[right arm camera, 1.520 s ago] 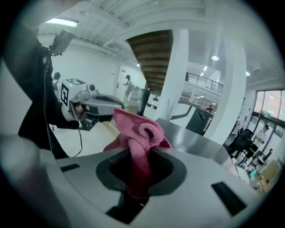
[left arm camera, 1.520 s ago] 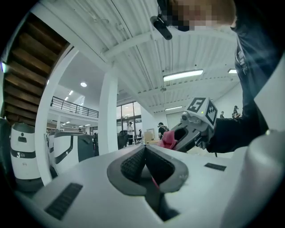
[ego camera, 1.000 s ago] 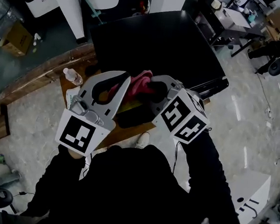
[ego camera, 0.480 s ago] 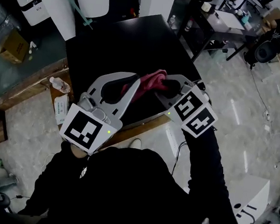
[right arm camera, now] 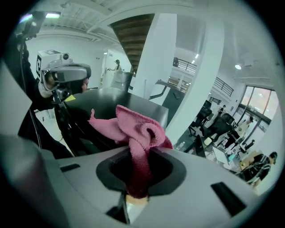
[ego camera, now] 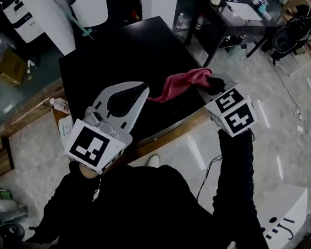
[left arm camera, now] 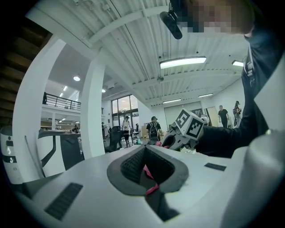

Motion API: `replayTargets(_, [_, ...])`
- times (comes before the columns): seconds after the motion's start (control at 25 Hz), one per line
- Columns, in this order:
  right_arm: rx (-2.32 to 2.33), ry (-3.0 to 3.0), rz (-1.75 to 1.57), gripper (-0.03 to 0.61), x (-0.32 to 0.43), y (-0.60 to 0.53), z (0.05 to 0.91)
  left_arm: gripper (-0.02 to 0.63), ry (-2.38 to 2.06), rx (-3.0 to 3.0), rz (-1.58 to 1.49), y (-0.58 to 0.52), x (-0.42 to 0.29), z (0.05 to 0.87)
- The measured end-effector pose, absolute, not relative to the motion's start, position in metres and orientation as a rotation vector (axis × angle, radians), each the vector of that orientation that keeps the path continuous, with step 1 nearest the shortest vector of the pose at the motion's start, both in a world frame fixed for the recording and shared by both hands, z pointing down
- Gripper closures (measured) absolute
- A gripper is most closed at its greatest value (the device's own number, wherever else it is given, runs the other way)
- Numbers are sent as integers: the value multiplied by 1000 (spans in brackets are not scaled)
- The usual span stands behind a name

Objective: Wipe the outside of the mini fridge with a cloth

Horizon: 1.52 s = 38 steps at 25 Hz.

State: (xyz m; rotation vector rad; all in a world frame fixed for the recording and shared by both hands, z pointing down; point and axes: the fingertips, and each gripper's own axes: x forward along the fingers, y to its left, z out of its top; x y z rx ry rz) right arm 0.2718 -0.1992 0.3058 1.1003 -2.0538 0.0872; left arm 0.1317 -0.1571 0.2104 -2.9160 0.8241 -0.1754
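The right gripper (ego camera: pixel 215 84) is clamped on a bunch of the pink cloth (ego camera: pixel 177 85). The cloth's far corner looks pinched in the left gripper (ego camera: pixel 143 91), with the black mini fridge (ego camera: pixel 119 51) just beneath both. It looks soft, light and floppy, best held well bunched.

Left tool (ego camera: pixel 139 94) and right tool (ego camera: pixel 210 84) are both light grey plastic, each with 1 white cube (ego camera: pixel 93 147) of black square markers. Black long sleeves (ego camera: pixel 235 174), black top (ego camera: pixel 151 215).
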Motion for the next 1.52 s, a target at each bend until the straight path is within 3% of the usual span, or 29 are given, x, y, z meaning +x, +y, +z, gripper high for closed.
replayTargets(0.16, [1117,-2089,6,506,245,-207,270,607,888,-2882,-130,-163,96,198])
replayTargets(0.48, [864,-2167,-261,506,67,-260,203,607,1214,-2695,-49,-237,-44,177])
replayTargets(0.72, [680,-2077,-346,506,-53,-306,229,607,1377,-2626,-15,-281,-142,193])
replayTargets(1.0, [573,-2008,-333,506,-149,-334,298,607,1406,-2701,-69,-313,-196,251])
replayTargets(1.32, [575,-2011,-281,508,-166,-347,329,607,1340,-2791,-100,-325,-197,279])
replayTargets(1.52, [595,-2014,-252,508,-130,-351,325,607,1281,-2801,-166,-319,-155,264])
